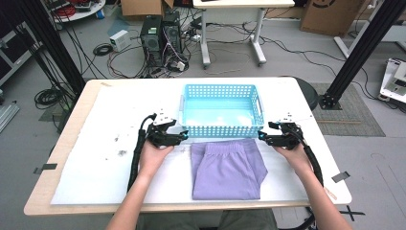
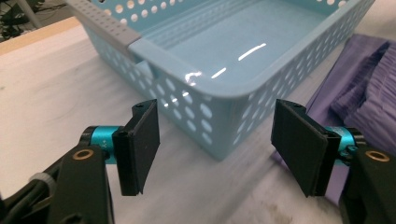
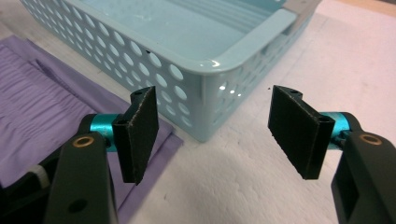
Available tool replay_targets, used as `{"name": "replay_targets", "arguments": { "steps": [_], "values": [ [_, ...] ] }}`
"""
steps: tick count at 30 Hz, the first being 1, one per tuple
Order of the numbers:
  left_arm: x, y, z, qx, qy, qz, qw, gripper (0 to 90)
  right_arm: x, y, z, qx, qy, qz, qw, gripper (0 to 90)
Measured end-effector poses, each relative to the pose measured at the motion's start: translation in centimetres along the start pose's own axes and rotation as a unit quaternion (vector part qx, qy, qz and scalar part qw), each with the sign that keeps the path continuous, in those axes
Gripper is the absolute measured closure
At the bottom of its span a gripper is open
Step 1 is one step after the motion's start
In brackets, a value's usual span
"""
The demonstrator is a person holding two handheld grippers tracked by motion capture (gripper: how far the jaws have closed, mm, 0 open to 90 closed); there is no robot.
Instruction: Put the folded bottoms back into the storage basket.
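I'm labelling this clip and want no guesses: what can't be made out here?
- Shorts: folded, so the high view hides the underside and inner layers; both gripper views cut them off at an edge.
- Basket: the near wall hides the strip of floor behind it in the high view; the far end is cut off in the gripper views.
- Specks on the table: too small to identify.

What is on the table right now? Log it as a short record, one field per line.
Surface: white table
Container: light blue perforated basket, nothing visible in it
Garment: folded purple shorts, flat on the table in front of the basket
Left tool: open, holding nothing, by the basket's near left corner
Right tool: open, holding nothing, by the basket's near right corner
Contact with shorts: none yet
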State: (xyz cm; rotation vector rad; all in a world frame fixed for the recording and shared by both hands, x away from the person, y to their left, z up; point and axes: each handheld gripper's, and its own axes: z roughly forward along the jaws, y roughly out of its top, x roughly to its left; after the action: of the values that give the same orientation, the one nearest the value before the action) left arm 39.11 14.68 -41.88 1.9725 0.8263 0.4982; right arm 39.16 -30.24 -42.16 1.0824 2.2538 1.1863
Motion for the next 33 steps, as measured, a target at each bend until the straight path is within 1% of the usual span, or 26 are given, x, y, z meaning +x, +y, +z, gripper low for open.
{"name": "replay_targets", "arguments": {
  "steps": [2, 3, 4, 5, 7, 8, 9, 10, 11, 12, 13, 14, 16, 17, 18, 19, 21, 22, 23, 24, 26, 27, 28, 30, 31, 33],
  "values": [
    [0.2, -0.5, -1.0, -0.013, -0.002, -0.003, 0.9999, 31.2, 0.0, -0.3, -0.8, -0.015, -0.004, 0.003, 0.9999, 34.9],
    [0.2, -0.8, -1.5, -0.026, 0.0, -0.006, 0.9996, 31.2, 0.0, -0.5, -1.2, -0.022, -0.004, 0.009, 0.9997, 36.3],
    [0.2, -1.0, -1.9, -0.033, 0.001, -0.004, 0.9994, 31.2, 0.0, -0.8, -1.6, -0.031, -0.004, 0.014, 0.9994, 38.6],
    [0.1, -1.5, -2.5, -0.044, 0.006, -0.003, 0.999, 31.2, -0.1, -1.0, -2.0, -0.039, -0.005, 0.017, 0.9991, 41.2],
    [-0.2, -2.1, -3.6, -0.05, 0.019, 0.0, 0.9986, 31.2, -0.2, -1.5, -2.9, -0.058, -0.001, 0.041, 0.9975, 40.8],
    [-0.3, -2.5, -4.1, -0.053, 0.02, 0.002, 0.9984, 31.2, -0.4, -1.7, -3.3, -0.067, 0.004, 0.049, 0.9965, 41.7],
    [-0.4, -2.8, -4.5, -0.058, 0.023, 0.001, 0.998, 31.2, -0.5, -1.9, -3.7, -0.073, 0.008, 0.061, 0.9954, 42.5],
    [-0.4, -3.2, -4.9, -0.063, 0.024, -0.002, 0.9977, 31.2, -0.7, -2.1, -4.0, -0.08, 0.011, 0.066, 0.9945, 42.8],
    [-0.3, -3.5, -5.3, -0.068, 0.022, -0.003, 0.9974, 31.2, -0.8, -2.3, -4.2, -0.085, 0.01, 0.064, 0.9943, 43.1],
    [-0.2, -3.9, -5.6, -0.076, 0.023, -0.006, 0.9969, 31.2, -0.8, -2.5, -4.4, -0.089, 0.003, 0.062, 0.9941, 43.4],
    [0.0, -4.2, -5.9, -0.078, 0.023, -0.01, 0.9966, 31.2, -0.9, -2.7, -4.4, -0.094, -0.005, 0.056, 0.994, 43.3],
    [0.2, -4.5, -6.1, -0.081, 0.025, -0.016, 0.9963, 31.2, -1.0, -2.8, -4.4, -0.095, -0.008, 0.051, 0.9941, 42.9],
    [0.7, -5.1, -6.5, -0.092, 0.028, -0.019, 0.9952, 31.8, -1.2, -3.0, -4.2, -0.1, 0.001, 0.058, 0.9933, 38.8],
    [0.9, -5.3, -6.8, -0.098, 0.034, -0.016, 0.9945, 31.9, -1.4, -3.1, -4.1, -0.104, 0.008, 0.061, 0.9927, 38.1],
    [1.1, -5.6, -7.0, -0.104, 0.039, -0.015, 0.9937, 31.8, -1.6, -3.1, -4.0, -0.105, 0.01, 0.063, 0.9924, 36.7],
    [1.4, -5.8, -7.2, -0.109, 0.041, -0.017, 0.9931, 31.8, -1.6, -3.2, -4.0, -0.105, 0.007, 0.067, 0.9922, 34.7],
    [1.8, -6.0, -7.5, -0.115, 0.037, -0.034, 0.9922, 31.8, -1.8, -3.2, -3.8, -0.106, -0.001, 0.063, 0.9923, 31.7],
    [2.0, -6.1, -7.6, -0.119, 0.033, -0.042, 0.9914, 31.5, -1.7, -3.3, -3.8, -0.099, -0.005, 0.064, 0.993, 30.4],
    [2.2, -6.2, -7.8, -0.127, 0.029, -0.052, 0.9901, 30.3, -1.7, -3.2, -3.7, -0.095, -0.008, 0.062, 0.9935, 30.3],
    [2.3, -6.2, -8.0, -0.133, 0.027, -0.058, 0.9891, 29.4, -1.6, -3.1, -3.7, -0.086, -0.006, 0.064, 0.9942, 28.4],
    [2.3, -6.1, -8.0, -0.138, 0.02, -0.065, 0.9881, 28.5, -1.5, -2.9, -3.6, -0.071, -0.005, 0.074, 0.9947, 21.5],
    [2.3, -6.1, -8.0, -0.135, 0.021, -0.06, 0.9888, 28.0, -1.4, -2.8, -3.6, -0.064, -0.002, 0.079, 0.9948, 21.4],
    [2.1, -6.0, -7.9, -0.132, 0.023, -0.057, 0.9893, 27.4, -1.3, -2.6, -3.5, -0.06, 0.001, 0.076, 0.9953, 21.4],
    [1.9, -5.8, -7.6, -0.119, 0.028, -0.049, 0.9913, 23.6, -0.8, -2.4, -3.6, -0.058, -0.01, 0.052, 0.9969, 21.4],
    [1.8, -5.7, -7.5, -0.114, 0.028, -0.046, 0.992, 23.3, -0.5, -2.3, -3.6, -0.059, -0.014, 0.039, 0.9974, 21.4],
    [1.7, -5.6, -7.3, -0.11, 0.022, -0.048, 0.9925, 23.4, 0.0, -2.1, -3.6, -0.059, -0.018, 0.021, 0.9979, 21.4]
  ]
}}
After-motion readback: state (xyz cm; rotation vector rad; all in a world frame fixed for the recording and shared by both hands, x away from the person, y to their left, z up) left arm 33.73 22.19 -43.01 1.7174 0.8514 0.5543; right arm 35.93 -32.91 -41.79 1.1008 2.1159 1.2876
